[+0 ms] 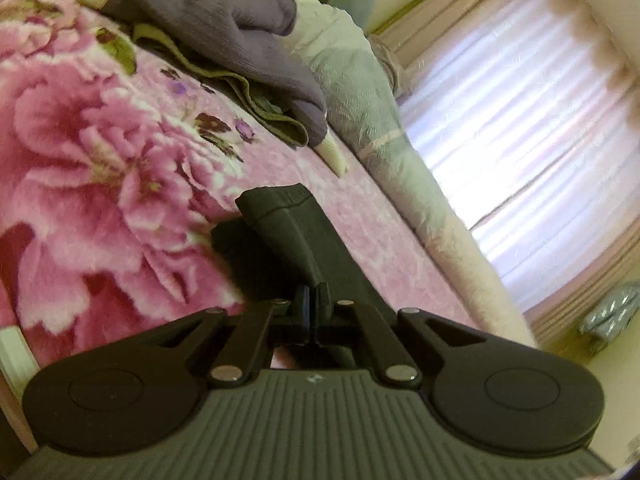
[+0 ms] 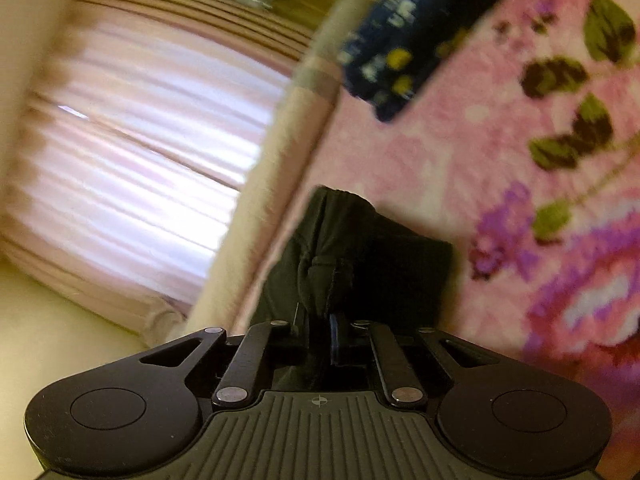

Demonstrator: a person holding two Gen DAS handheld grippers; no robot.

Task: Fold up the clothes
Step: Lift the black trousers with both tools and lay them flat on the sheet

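Both grippers pinch black cloth (image 2: 360, 248): left gripper (image 1: 276, 216), right gripper (image 2: 320, 312); judged best: lift both together, keeping the edge taut.

In the left wrist view, a stack of folded clothes (image 1: 224, 40) is lying on the blanket (image 1: 120, 184) ahead of the left gripper (image 1: 276, 216) — well apart from it, up and to the left — with the rolled bed edge (image 1: 400, 160) running along the right and the curtain (image 1: 520, 120) hanging beyond it. In the right wrist view, a bunched garment (image 2: 352, 256) is sitting between the right gripper (image 2: 320, 320) fingers, over the blanket (image 2: 480, 140); a folded patterned cloth (image 2: 400, 40) is lying farther ahead near the bed edge (image 2: 280, 160) — curtain (image 2: 140, 140) to the left.
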